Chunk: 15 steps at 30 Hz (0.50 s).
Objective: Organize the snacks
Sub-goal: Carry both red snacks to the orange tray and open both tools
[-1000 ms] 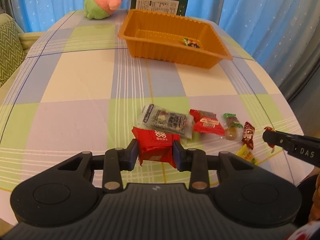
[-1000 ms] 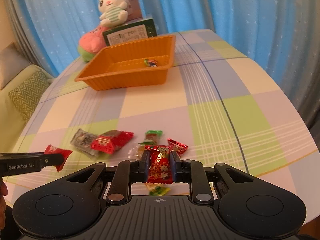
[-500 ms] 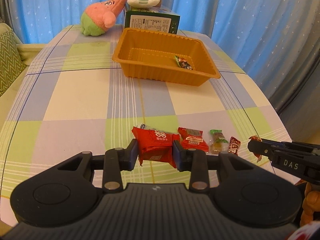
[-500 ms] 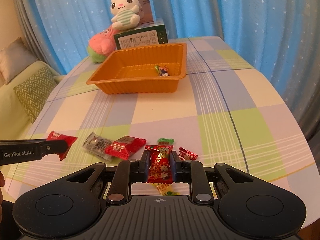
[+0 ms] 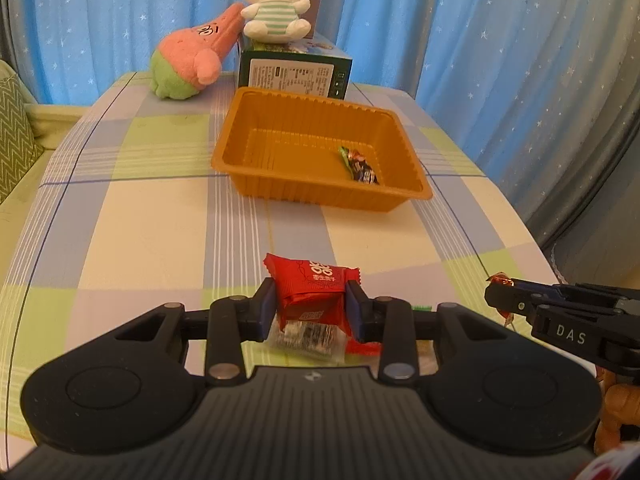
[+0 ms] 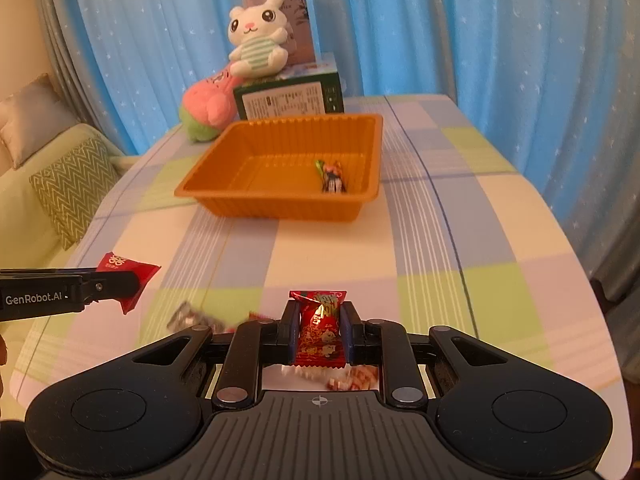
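Snacks are in both your grippers: the left gripper pinches a red packet; the right gripper pinches a red candy; both are lifted above the table. You seem mid-carry; next, bring them over the orange tray, clear its near rim, then release; open cloth lies between, and the tray holds one candy.

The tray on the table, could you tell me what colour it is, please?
Orange: the ribbed plastic tray shows best in the left wrist view.
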Each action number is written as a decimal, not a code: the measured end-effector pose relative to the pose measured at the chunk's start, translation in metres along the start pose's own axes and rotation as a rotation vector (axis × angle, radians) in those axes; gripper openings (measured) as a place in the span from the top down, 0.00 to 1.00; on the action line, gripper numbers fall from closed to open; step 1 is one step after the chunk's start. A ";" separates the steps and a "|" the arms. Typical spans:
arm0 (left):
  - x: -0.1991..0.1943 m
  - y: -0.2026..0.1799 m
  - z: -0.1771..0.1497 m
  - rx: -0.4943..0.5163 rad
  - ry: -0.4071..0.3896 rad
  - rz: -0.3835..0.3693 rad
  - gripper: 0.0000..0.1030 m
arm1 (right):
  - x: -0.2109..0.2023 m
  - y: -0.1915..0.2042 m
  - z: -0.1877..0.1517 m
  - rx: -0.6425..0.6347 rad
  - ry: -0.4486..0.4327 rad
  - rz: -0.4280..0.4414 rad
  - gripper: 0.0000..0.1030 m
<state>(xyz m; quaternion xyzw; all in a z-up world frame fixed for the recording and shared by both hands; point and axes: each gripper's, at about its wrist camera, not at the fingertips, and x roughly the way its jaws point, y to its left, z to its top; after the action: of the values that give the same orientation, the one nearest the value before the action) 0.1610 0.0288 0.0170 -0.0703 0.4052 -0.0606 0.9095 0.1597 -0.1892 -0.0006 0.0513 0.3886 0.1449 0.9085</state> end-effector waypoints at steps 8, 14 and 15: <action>0.021 0.002 0.047 0.000 -0.032 -0.013 0.68 | 0.023 -0.006 0.046 -0.007 -0.021 0.016 0.79; 0.050 0.005 0.084 0.006 -0.043 -0.011 0.68 | 0.053 -0.010 0.085 -0.015 -0.029 0.028 0.79; 0.056 0.006 0.090 0.005 -0.044 -0.010 0.68 | 0.060 -0.010 0.092 -0.015 -0.029 0.029 0.79</action>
<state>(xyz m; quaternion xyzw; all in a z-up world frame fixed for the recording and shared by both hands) 0.2655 0.0327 0.0350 -0.0711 0.3848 -0.0645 0.9180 0.2678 -0.1786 0.0198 0.0521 0.3735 0.1600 0.9122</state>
